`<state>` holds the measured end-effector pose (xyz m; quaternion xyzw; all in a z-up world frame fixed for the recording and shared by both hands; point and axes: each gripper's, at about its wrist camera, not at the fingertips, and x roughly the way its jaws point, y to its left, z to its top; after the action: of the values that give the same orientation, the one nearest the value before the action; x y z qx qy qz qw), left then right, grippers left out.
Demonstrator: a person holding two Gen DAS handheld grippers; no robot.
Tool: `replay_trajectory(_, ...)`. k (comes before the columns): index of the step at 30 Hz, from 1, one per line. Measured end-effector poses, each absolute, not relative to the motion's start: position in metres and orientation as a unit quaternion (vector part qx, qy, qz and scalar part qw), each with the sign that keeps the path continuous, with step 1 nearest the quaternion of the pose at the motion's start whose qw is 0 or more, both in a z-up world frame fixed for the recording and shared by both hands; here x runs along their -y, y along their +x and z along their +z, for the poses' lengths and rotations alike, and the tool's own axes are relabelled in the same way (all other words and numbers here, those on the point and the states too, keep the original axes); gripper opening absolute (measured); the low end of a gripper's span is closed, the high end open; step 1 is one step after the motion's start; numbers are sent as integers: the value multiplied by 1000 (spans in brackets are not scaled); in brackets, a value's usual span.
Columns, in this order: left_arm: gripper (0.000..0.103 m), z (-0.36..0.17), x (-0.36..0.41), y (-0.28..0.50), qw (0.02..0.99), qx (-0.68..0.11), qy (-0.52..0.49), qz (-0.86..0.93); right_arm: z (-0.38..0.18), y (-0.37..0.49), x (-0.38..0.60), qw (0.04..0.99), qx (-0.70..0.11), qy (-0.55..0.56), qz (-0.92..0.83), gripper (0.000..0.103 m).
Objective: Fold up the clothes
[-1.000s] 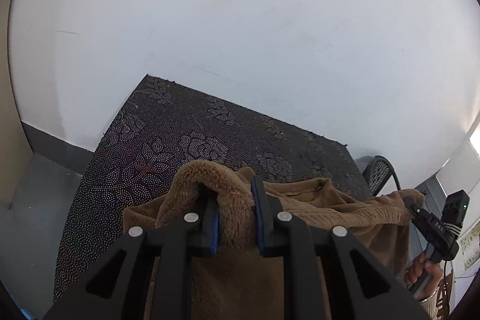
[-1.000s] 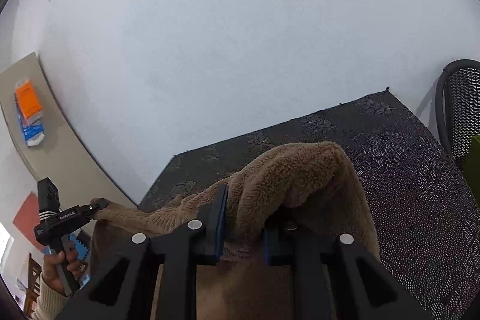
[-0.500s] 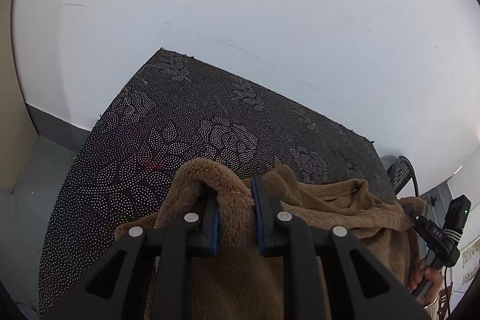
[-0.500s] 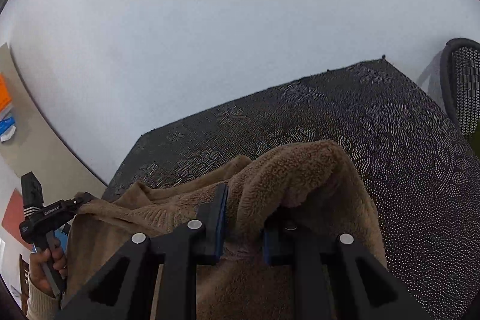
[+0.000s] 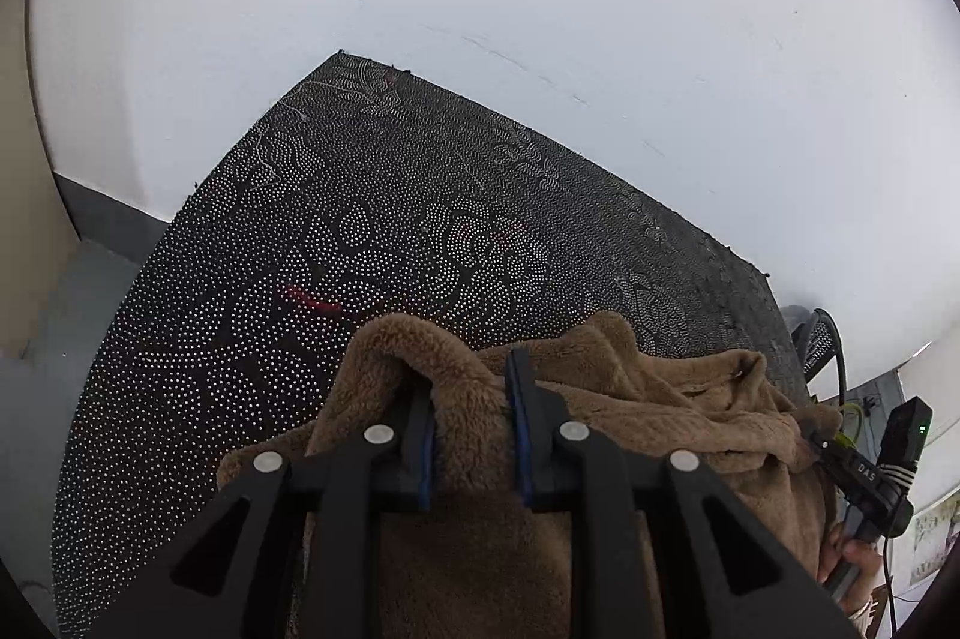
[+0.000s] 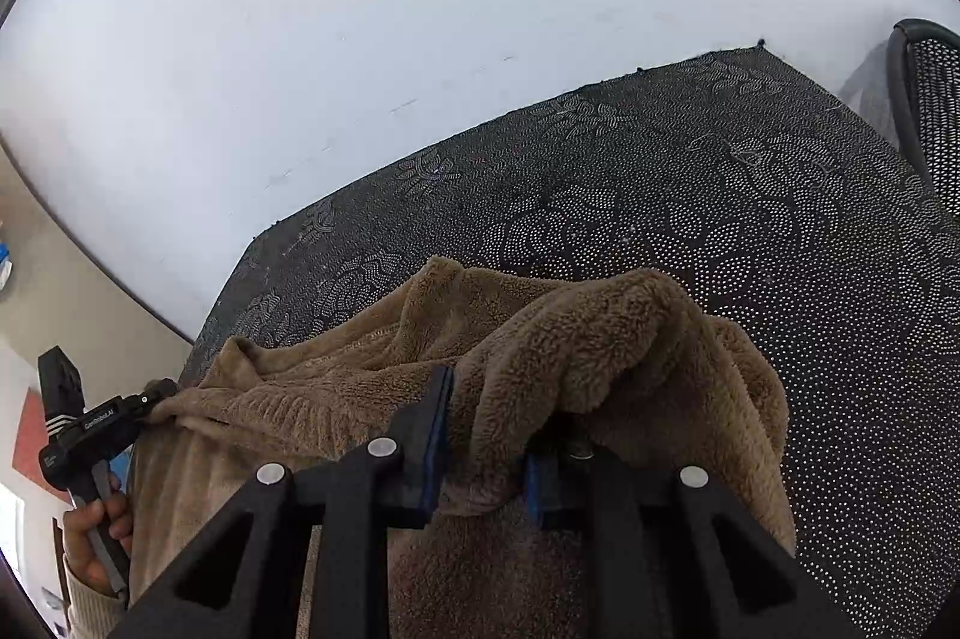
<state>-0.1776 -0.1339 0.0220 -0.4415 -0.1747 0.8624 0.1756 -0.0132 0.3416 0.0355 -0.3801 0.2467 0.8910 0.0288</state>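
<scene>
The brown fleece garment (image 5: 630, 399) is held stretched over the dark dotted tablecloth (image 5: 360, 231), one bunched edge clenched in the left gripper (image 5: 471, 387), another in the right gripper (image 6: 486, 435). Soft, floppy, probably light stuff; corners are best pinched, since thick pile can slip.

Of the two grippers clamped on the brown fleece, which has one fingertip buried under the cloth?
The right gripper: the brown fleece garment drapes over its right fingertip. The left gripper shows both.
</scene>
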Motion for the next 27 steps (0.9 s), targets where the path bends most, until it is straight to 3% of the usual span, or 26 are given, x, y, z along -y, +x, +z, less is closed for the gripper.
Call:
replay_trajectory(4, 25, 20, 138, -179, 181, 189, -443, 857, 37, -11, -344, 18, -258, -374, 891, 23)
replay_trajectory(8, 36, 18, 148, -181, 198, 231, -445, 842, 41, -6, -344, 8, -263, -364, 894, 26)
replay_trajectory(13, 39, 15, 160, -183, 208, 289, -447, 821, 48, -2, -348, -4, -286, -354, 891, 26)
replay_trajectory(16, 49, 15, 159, -184, 214, 306, -445, 814, 53, 1, -348, -11, -293, -346, 891, 27)
replay_trajectory(19, 60, 15, 161, -186, 219, 327, -446, 804, 56, 4, -349, -26, -310, -337, 889, 38)
replay_trajectory(21, 63, 16, 162, -188, 219, 335, -447, 800, 58, 5, -353, -41, -333, -330, 883, 67)
replay_trajectory(24, 66, 23, 161, -186, 208, 312, -440, 816, 69, 12, -356, -33, -329, -307, 892, 72)
replay_trajectory(27, 77, 31, 163, -181, 184, 290, -428, 836, 79, 16, -354, -21, -302, -306, 902, 72)
